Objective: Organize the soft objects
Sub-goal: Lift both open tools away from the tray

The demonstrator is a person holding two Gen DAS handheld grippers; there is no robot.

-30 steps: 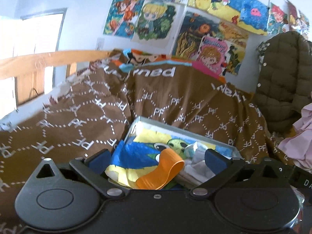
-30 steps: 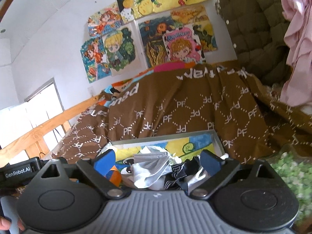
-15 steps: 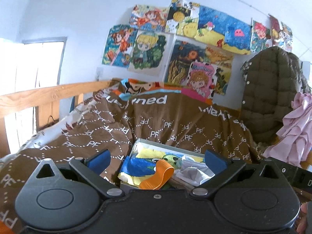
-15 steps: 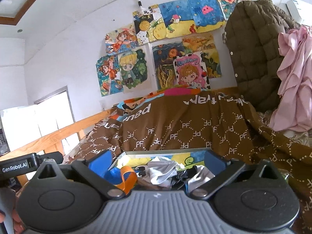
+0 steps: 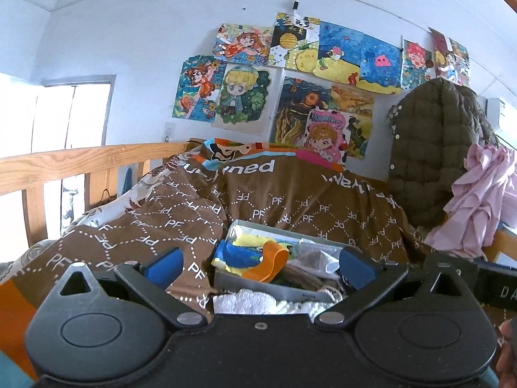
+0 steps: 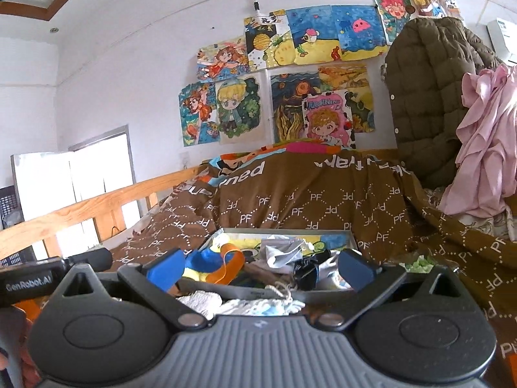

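A grey box [image 5: 258, 286] lies on the brown bed cover, filled with soft items: a blue and yellow cloth [image 5: 237, 255], an orange band [image 5: 269, 263] and white cloths [image 5: 318, 257]. It also shows in the right wrist view [image 6: 352, 242], with the orange band [image 6: 231, 266], a grey-white cloth [image 6: 281, 253] and a dark item [image 6: 307, 270]. A white knitted piece [image 5: 248, 302] lies in front of the box. My left gripper [image 5: 258, 263] is open and empty, short of the box. My right gripper [image 6: 260, 268] is open and empty, also short of it.
A brown patterned cover [image 5: 290, 200] drapes the bed. A wooden rail [image 5: 64, 161] runs along the left. An olive quilted jacket [image 5: 433, 148] and pink cloth [image 5: 478, 200] hang at the right. Drawings cover the wall [image 5: 290, 80]. A green patterned cloth [image 6: 420, 262] lies right of the box.
Both grippers have pulled back and up from the box, so it looks smaller and farther. The white knitted piece in front of the box has come into view. Both stay open.
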